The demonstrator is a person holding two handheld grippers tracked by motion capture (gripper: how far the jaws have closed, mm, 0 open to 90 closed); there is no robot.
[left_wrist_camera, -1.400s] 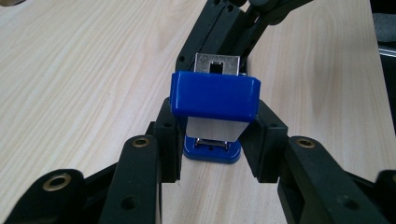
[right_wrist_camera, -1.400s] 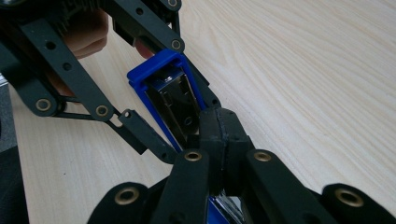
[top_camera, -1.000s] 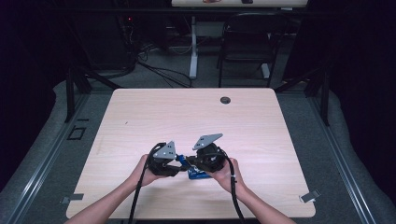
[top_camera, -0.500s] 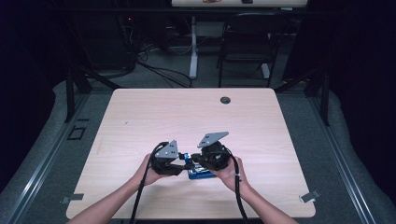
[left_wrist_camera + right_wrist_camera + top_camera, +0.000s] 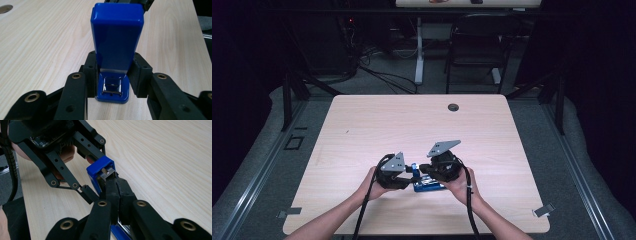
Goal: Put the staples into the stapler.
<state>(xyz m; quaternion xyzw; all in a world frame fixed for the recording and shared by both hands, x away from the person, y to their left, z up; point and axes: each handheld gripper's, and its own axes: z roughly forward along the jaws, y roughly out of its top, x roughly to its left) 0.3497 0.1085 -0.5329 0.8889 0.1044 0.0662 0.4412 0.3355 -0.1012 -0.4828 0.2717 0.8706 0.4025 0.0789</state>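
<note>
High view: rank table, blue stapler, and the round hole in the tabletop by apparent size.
1. Table, by far the largest.
2. Blue stapler, partly hidden by the grippers, so its full extent is unsure.
3. Round hole, smallest.

From the high view my left tool (image 5: 408,175) and right tool (image 5: 424,176) cover most of the blue stapler (image 5: 428,186); I see just a sliver of it between them, too small to read. In the left gripper view the stapler's (image 5: 116,45) far end disappears behind the other tool at the top edge, and my own tool's arms are cut off at the bottom. In the right gripper view my closed pads (image 5: 117,192) hide the stapler's (image 5: 101,171) middle, and its lower end runs off the bottom edge.
</note>
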